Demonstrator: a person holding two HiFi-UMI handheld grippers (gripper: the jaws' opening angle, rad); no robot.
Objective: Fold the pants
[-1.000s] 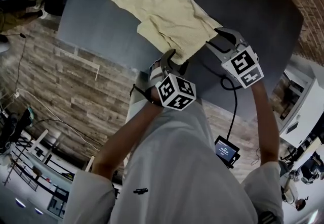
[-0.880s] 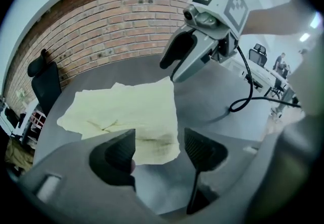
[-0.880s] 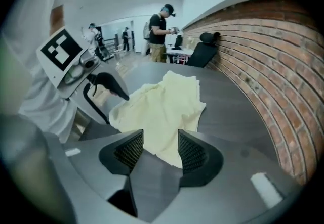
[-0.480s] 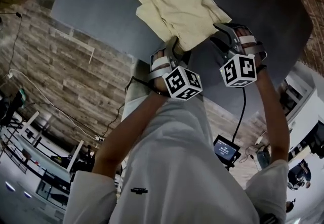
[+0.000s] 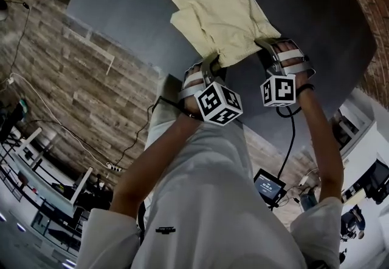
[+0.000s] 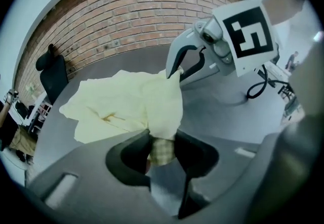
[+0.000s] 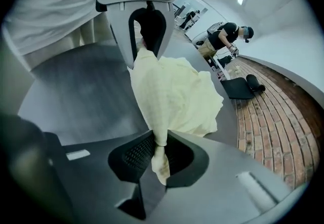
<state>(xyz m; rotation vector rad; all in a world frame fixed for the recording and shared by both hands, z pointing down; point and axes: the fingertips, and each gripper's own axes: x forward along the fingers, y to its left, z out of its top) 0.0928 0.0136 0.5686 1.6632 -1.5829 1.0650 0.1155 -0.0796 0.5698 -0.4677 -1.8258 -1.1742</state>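
- The pants (image 5: 213, 13) are pale yellow and lie spread on the dark grey bench (image 5: 121, 19). One layer is already laid over another, and there are some wrinkles.
- Their far end points to the far side of the bench. Their near end lies close to the bench edge on the person's side.
- The left hand-held gripper (image 5: 209, 62) holds the left corner of that near end. Its jaws have just been closing and now press on a bunch of the cloth (a checked inner fabric shows between them).
- The right hand-held gripper (image 5: 267, 48) holds the right corner of the same end. Its jaws have also just been closing, and they now pinch a thin, twisted bunch of the cloth. A short tail of the cloth sticks out behind the pads.
- Both hand-held grippers point steeply down at the bench, near each other, and the near end of the pants runs from one to the other.
- A marker cube (image 5: 217, 104) sits on the back of each hand-held gripper, and a black cable (image 5: 290, 140) hangs from the right one.
- A brick wall (image 6: 136, 10) stands behind the bench, and a person (image 7: 225, 36) is far off in the room.
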